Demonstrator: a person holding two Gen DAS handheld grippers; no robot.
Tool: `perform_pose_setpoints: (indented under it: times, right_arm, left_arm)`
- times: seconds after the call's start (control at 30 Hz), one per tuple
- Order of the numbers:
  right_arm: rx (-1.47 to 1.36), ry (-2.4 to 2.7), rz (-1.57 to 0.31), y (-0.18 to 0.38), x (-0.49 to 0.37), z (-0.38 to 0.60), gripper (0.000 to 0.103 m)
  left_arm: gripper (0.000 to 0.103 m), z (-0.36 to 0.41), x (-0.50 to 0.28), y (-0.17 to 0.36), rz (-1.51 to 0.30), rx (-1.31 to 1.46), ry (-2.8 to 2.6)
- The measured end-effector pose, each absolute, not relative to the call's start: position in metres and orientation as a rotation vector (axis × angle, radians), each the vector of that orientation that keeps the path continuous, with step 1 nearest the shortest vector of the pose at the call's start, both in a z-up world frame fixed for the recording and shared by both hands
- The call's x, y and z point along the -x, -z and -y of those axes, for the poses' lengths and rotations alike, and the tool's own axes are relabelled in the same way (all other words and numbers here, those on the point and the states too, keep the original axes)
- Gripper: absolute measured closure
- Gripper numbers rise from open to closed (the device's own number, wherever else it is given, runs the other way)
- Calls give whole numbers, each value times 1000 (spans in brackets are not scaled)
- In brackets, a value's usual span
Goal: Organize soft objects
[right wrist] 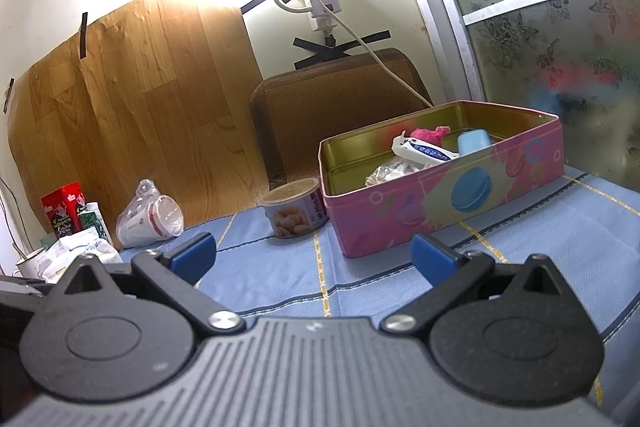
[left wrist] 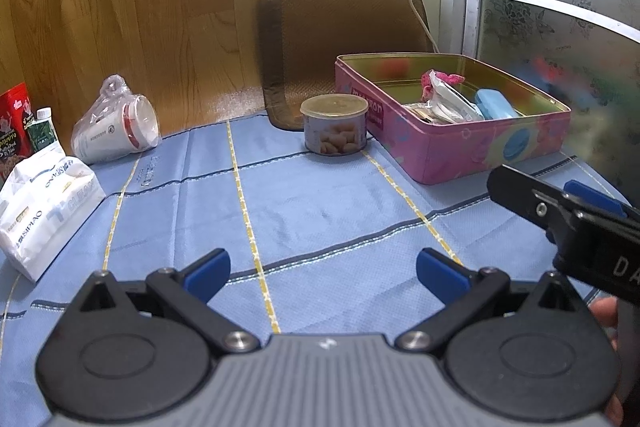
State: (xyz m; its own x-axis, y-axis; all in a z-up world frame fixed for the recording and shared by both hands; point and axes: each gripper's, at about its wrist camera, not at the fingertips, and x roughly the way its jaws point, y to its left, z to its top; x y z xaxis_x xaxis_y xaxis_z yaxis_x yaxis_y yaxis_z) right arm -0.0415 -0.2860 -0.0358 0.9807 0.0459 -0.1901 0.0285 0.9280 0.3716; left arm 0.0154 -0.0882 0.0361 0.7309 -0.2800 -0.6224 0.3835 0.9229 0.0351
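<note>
While both tools hover over the blue checked cloth [left wrist: 320, 203], the left gripper [left wrist: 322, 273] has its jaws spread wide, holding nothing; the right gripper [right wrist: 314, 259] likewise stands apart and empty. Landmark: the pink tin box [right wrist: 448, 203]. Inside it lie a pink fluffy item [right wrist: 430, 133], a white packet [right wrist: 424, 151] and a blue case [right wrist: 474, 141]. Just left of the tin stands a lidded snack can [left wrist: 335, 126]; well left, a bagged cup [left wrist: 116, 129] and tissue pack [left wrist: 44, 211].

Can [left wrist: 334, 125] just left of tin [left wrist: 496, 159], on cloth [left wrist: 320, 211]
</note>
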Motion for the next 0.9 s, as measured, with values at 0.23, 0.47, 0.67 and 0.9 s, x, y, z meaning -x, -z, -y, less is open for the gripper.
perform_pose_setpoints:
  times: [0.23,0.47,0.67,0.9]
  right_arm:
    - [-376,-9,-191,35,44,286,0]
    - [-363,11,-180,35,48,290,0]
    - [-373,30,-174,35,51,296,0]
    - [-377,36,-165,35,53,299,0]
  left_arm:
    - [0,93,-14,-39,-648,-176,380]
    - [0,98,-17,-35,-675,-176,390]
    - [0,101,-18,-34,-689,-174,382]
    - [0,108,-14,-36,-678,-196,390]
